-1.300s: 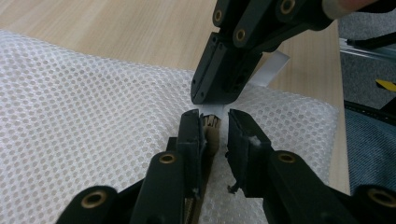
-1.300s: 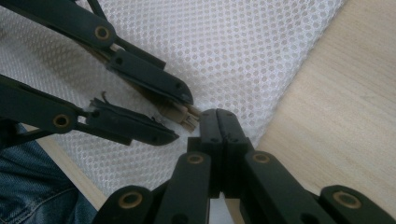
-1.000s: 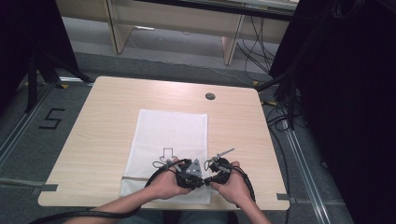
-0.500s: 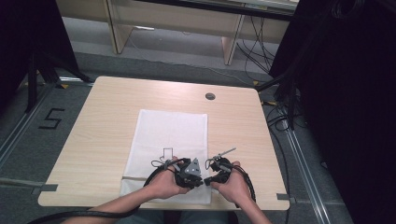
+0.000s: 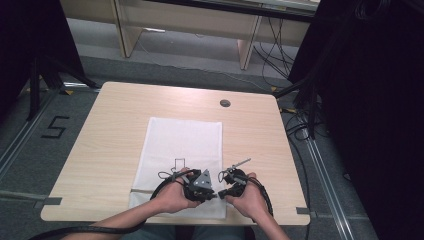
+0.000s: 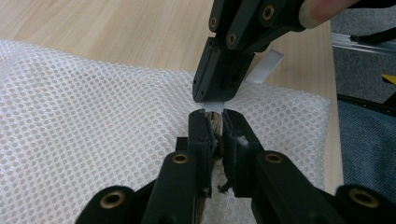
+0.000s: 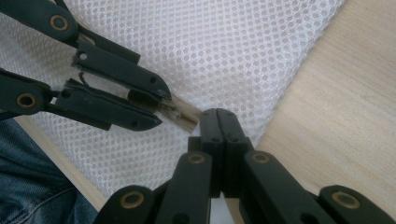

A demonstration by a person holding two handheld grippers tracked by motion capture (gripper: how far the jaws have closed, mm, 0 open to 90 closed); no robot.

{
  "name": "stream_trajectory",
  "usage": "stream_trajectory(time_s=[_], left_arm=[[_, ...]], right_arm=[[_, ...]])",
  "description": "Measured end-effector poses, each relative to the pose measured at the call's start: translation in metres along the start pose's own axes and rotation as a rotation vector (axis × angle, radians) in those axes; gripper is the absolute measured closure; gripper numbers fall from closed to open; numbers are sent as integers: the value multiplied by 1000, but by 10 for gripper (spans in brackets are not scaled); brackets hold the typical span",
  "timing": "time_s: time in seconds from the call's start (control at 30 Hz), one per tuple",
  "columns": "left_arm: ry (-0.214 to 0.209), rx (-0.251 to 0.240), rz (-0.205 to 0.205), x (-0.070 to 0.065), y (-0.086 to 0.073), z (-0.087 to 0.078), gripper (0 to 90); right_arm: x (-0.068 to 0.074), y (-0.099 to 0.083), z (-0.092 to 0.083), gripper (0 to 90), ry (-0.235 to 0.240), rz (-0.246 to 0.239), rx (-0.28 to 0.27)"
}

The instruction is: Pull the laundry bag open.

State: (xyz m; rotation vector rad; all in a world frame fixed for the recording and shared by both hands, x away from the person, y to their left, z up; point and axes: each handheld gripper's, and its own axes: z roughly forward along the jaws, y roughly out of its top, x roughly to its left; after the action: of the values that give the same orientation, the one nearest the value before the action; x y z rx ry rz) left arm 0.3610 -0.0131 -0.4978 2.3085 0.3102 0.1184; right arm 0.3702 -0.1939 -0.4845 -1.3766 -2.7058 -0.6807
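The table [image 5: 115, 130] is covered at its middle by a white mesh bag [image 5: 185, 145], laid flat and reaching the near edge. Both grippers are held over the bag's near right corner, tip to tip. The left gripper [image 6: 214, 122] is closed narrowly on a small brownish item, probably the bag's zip pull [image 6: 215, 125]. The right gripper [image 7: 219, 114] is fully closed on a thin white tab [image 6: 266, 65] at the bag's edge.

Lab: tripod legs [image 5: 37, 85], floor cables [image 5: 272, 55], taped floor number [image 5: 55, 128].
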Motion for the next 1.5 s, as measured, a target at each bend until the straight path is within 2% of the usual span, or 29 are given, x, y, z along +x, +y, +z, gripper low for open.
stream_trajectory(time_s=[0.43, 0.5, 0.53, 0.7, 0.8, 0.87, 0.93, 1.2, 1.3, 1.5], left_arm=[[0, 3, 0, -1, -1, -4, 818], [2, 3, 15, -1, -1, -4, 818], [2, 3, 2, -2, -1, -4, 818], [3, 8, 11, 0, -1, -6, 818], [-5, 3, 1, 0, -1, -7, 818], [2, 7, 23, 1, -1, -7, 818], [2, 7, 5, -1, -1, -8, 818], [2, 5, -1, 0, -2, -11, 818], [2, 6, 13, 0, -2, -12, 818], [0, 5, -8, 0, -3, -15, 817]], right_arm=[[1, 0, 0, 900, -3, -1, 2], [1, 0, 0, 900, -3, 0, 1], [1, 0, 0, 900, -3, 0, 1], [1, 0, 0, 900, -8, 2, 2], [1, 0, 0, 900, -10, 1, -1], [1, 0, 0, 900, -10, 2, -1], [1, 0, 0, 900, -10, 2, -1], [1, 0, 0, 900, -13, 1, 1], [1, 0, 0, 900, -13, 2, 0], [1, 0, 0, 900, -13, 1, 0]])
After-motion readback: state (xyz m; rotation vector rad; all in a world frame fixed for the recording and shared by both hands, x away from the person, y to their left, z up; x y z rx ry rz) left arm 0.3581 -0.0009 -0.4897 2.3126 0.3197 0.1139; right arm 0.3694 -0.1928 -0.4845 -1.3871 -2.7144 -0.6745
